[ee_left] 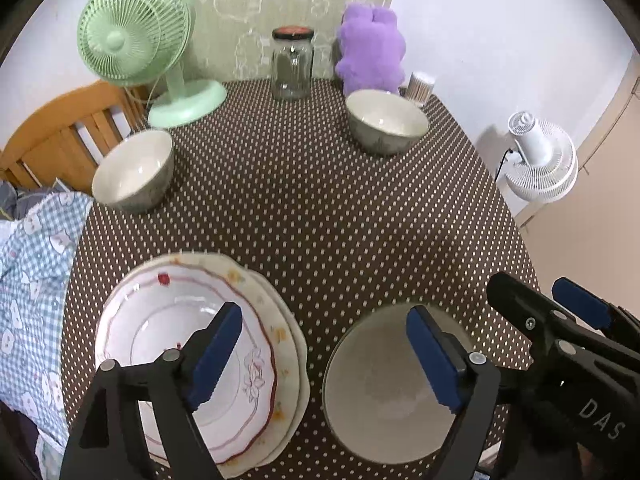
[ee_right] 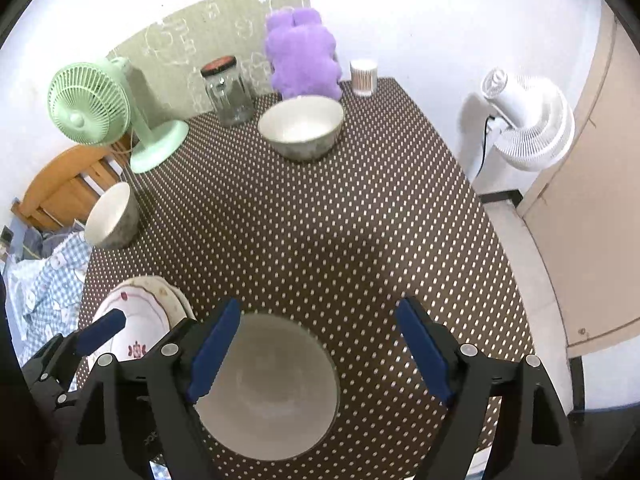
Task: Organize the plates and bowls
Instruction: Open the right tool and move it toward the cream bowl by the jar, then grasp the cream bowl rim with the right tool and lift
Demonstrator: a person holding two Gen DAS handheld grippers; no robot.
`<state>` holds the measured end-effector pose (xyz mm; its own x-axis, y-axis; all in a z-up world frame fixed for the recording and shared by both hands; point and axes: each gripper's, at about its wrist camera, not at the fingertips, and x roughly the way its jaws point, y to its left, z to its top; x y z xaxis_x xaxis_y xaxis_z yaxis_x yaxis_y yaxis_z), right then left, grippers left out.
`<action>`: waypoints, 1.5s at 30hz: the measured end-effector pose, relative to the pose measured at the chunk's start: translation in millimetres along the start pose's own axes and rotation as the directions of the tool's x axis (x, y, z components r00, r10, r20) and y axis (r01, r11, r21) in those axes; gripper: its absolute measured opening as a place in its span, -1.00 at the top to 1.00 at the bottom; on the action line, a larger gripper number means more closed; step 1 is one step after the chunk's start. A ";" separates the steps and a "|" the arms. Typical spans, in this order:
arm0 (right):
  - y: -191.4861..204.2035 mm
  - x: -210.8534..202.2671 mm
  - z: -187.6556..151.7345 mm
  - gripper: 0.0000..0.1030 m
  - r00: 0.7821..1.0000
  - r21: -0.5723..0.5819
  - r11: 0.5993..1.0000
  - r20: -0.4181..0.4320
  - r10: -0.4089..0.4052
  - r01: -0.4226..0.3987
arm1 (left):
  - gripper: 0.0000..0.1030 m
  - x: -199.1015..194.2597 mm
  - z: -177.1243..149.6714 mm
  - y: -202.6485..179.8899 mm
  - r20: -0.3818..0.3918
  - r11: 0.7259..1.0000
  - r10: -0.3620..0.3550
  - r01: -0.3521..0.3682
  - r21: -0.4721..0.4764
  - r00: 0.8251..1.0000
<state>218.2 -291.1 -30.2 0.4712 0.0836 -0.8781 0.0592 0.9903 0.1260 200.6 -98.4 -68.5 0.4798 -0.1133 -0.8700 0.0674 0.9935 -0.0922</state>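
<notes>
At the table's near edge, both grippers' jaws gape, partly hiding the stacked plates [ee_left: 280, 344] and nearest bowl [ee_right: 272, 396].

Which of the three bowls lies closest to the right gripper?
The near bowl, right below the open right gripper. The other two bowls stand farther away: one by the purple plush, one at the table's left edge.

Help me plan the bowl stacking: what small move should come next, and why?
Probably lower the right hand-held gripper onto the near bowl's rim and close. Both grippers are open and hold nothing, the plates already sit stacked, and three bowls lie apart: the near one, the left bowl and the far bowl.
</notes>
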 end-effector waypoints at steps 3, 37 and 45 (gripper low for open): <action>-3.9 1.8 8.9 -0.63 1.000 -0.009 1.000 0.009 0.013 -0.013 | -0.68 1.5 8.7 -5.9 0.010 1.000 0.008 -0.008 0.001 1.000; -48.6 95.9 185.0 -0.63 0.978 -0.152 0.972 0.075 0.194 -0.181 | -0.49 67.0 144.6 -59.5 0.093 0.972 0.205 -0.192 -0.134 0.974; -48.8 130.9 207.3 -0.63 0.980 -0.175 0.970 0.075 0.182 -0.166 | -0.36 104.9 169.0 -58.3 0.077 0.970 0.212 -0.200 -0.141 0.974</action>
<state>459.4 -351.5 -55.6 0.5391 0.2536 -0.8031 -0.1753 0.9665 0.1875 394.9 -170.6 -72.5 0.5489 0.0991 -0.8300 -0.1543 0.9879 0.0160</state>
